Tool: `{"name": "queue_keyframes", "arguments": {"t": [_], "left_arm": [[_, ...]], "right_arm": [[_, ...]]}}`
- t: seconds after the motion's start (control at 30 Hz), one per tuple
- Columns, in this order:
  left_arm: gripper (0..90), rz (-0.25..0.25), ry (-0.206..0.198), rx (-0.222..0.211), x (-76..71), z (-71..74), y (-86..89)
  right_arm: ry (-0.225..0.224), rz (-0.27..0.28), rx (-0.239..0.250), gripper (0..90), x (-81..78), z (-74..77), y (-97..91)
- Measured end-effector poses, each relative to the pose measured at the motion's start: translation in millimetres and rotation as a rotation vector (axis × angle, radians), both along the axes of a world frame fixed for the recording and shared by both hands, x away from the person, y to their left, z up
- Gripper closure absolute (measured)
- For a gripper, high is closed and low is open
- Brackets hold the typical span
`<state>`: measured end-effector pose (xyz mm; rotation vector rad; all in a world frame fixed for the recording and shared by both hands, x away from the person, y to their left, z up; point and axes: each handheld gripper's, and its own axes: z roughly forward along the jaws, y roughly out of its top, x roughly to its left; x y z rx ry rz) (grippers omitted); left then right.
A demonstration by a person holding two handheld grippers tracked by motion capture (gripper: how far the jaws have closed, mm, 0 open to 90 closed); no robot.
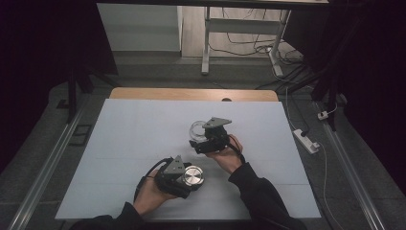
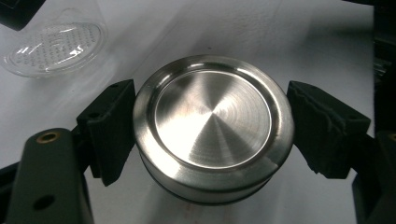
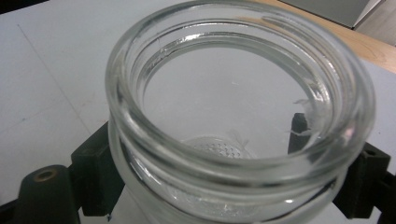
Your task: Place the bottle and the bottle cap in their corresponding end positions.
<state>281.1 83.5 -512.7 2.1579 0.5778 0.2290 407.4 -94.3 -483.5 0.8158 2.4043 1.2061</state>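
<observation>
A steel lid is clamped flat in the left hand-held gripper low over the white worktop; the open-mouthed glass jar, gripped by the right hand-held gripper, is held beyond it, apparently slightly raised.

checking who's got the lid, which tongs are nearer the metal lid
Left. The left tongs are shut on the metal lid, pads on both sides. The right tongs are farther up the table, clamped on the glass jar.
</observation>
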Motion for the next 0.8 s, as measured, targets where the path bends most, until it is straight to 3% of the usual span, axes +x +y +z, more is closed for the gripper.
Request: {"name": "queue_keyframes", "arguments": {"t": [0.53, 0.8], "left_arm": [[20.7, 0.021, 0.016, 0.033, 14.9, -19.6, -9.4], [20.7, 0.034, 0.023, 0.049, 17.7, -21.9, -14.2]], "right_arm": [[-0.016, -0.025, -0.017, 14.7, 21.5, -13.6, 10.4], [-0.012, -0.031, -0.021, 14.8, 27.3, -20.0, 14.8]]}}
